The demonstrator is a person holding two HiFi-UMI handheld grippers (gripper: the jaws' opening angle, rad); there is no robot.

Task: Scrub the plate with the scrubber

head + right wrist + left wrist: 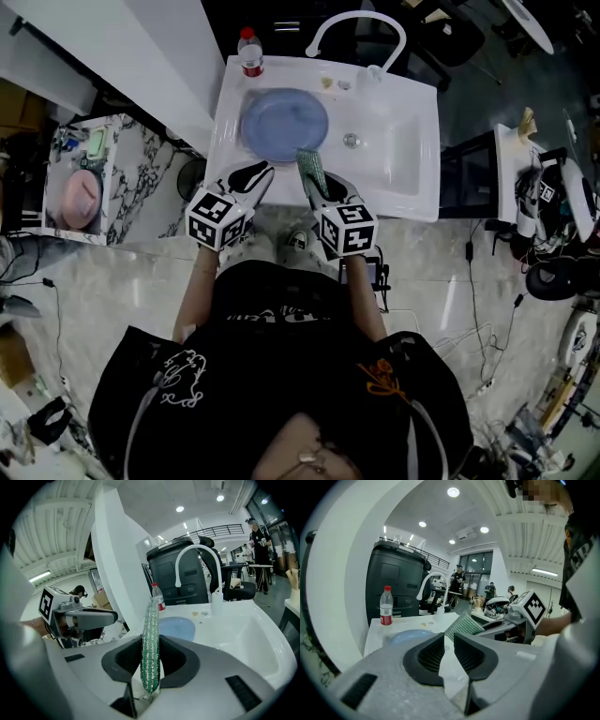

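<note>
A round blue plate lies flat in the left part of the white sink; the left gripper view shows the plate just beyond the jaws. My right gripper is shut on a thin green scrubber, which stands edge-on between its pads and reaches toward the plate's near right rim. My left gripper hovers over the sink's front edge beside it. Its jaws stand almost together with nothing between them.
A red-capped bottle stands at the sink's back left corner. A white arched faucet rises at the back, with the drain right of the plate. A marble side table with a pink dish is at left.
</note>
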